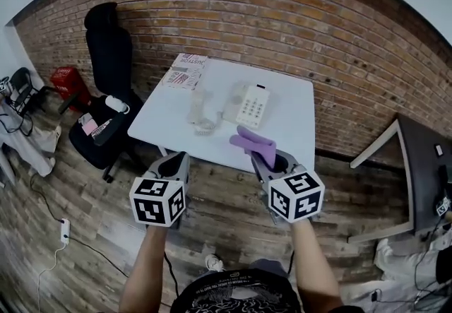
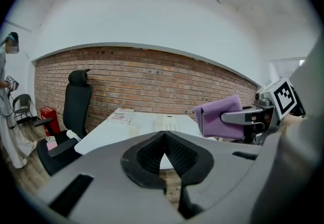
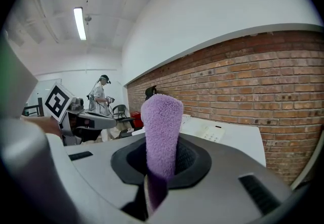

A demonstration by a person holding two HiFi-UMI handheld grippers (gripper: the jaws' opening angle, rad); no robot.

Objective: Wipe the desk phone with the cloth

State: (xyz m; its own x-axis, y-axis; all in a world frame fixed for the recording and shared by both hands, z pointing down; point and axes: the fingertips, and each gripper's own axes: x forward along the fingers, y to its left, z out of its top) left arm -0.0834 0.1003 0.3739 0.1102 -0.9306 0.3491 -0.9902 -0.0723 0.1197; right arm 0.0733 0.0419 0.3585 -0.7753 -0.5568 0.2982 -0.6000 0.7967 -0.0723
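Note:
A cream desk phone lies on the white table, its handset off to the left with a coiled cord. My right gripper is shut on a folded purple cloth, held in the air near the table's front edge. The cloth stands upright between the jaws in the right gripper view, and the phone shows beyond it. My left gripper hangs shut and empty below the table's front edge. The left gripper view shows the cloth at the right and the phone far off.
Two printed booklets lie at the table's far left corner. A black office chair with items on its seat stands left of the table. A brick wall runs behind. A second desk stands at the right. A person stands far off.

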